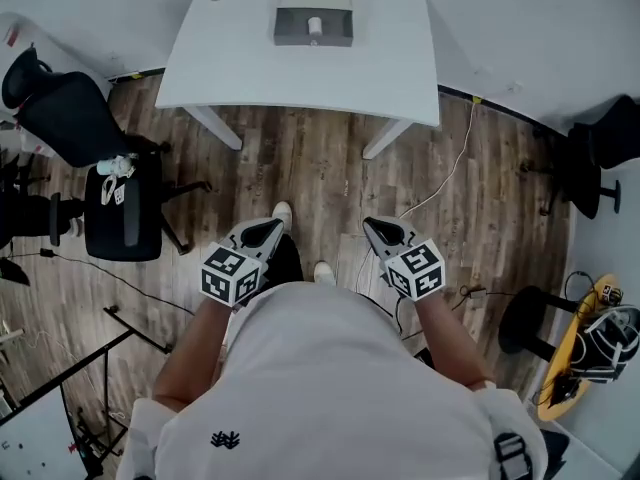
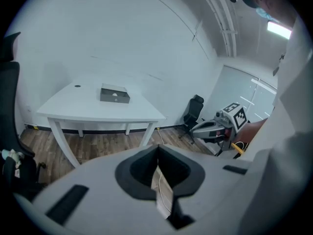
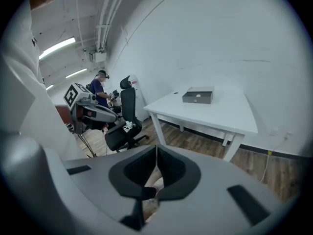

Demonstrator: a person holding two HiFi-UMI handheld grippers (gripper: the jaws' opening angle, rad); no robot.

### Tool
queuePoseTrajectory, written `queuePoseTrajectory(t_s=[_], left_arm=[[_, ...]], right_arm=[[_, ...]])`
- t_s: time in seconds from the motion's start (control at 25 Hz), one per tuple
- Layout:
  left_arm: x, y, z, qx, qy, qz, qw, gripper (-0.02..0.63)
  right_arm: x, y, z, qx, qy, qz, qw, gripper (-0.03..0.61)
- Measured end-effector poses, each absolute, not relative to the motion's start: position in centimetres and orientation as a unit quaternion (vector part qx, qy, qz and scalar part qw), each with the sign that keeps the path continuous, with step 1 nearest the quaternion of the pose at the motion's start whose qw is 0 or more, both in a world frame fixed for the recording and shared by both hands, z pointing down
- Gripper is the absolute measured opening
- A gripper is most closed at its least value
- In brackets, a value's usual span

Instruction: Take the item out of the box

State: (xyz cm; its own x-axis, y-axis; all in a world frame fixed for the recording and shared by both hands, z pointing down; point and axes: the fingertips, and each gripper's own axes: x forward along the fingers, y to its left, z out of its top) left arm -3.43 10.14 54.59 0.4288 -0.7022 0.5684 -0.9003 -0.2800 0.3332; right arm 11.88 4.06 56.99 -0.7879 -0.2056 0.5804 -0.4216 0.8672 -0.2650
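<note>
1. Far left, a black office chair (image 1: 122,204) stands on the wood floor, off my line.
2. The left gripper (image 1: 262,232) is held low in front of me. Its jaws are pressed together with nothing between them.
3. Dead centre and straight ahead is the white table (image 1: 250,58). The grey box (image 1: 313,26) sits open near its far edge, long side running left to right.
4. A small white item (image 1: 314,26) lies in the middle of the box. I can't make out what it is from here.
5. The right gripper (image 1: 385,232) mirrors the left, closed up tight and empty.
6. The relation that matters: the box is well apart from both grippers, across open floor and most of the tabletop. It sits roughly between their two lines, so I judge neither hand clearly nearer.
7. My read is that the task hasn't started. I need to close in on the table, then spread one set of jaws above the item.
</note>
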Motion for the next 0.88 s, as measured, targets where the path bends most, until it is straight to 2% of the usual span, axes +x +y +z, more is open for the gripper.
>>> queuePoseTrajectory(t_s=[0.08,0.16,0.52,0.64,0.88], left_arm=[[-4.9,7.4,54.4,0.791,-0.499,0.153,0.319,0.011],[-6.2,4.5,54.0,0.801,-0.483,0.152,0.319,0.032],[-11.7,-5.5,54.7,0.84,-0.419,0.178,0.294,0.097],[-12.3,-8.5,55.1,0.839,-0.42,0.188,0.291,0.12],[-11.9,-14.6,55.2,0.832,-0.44,0.179,0.286,0.12]], right_arm=[[10.9,2.2,56.4,0.196,-0.92,0.204,0.272,0.018],[9.6,0.3,55.7,0.213,-0.916,0.205,0.271,0.084],[3.8,-6.3,54.4,0.267,-0.903,0.205,0.266,0.074],[4.0,-7.6,54.4,0.28,-0.896,0.219,0.265,0.07],[5.8,-12.5,55.3,0.28,-0.896,0.231,0.257,0.066]])
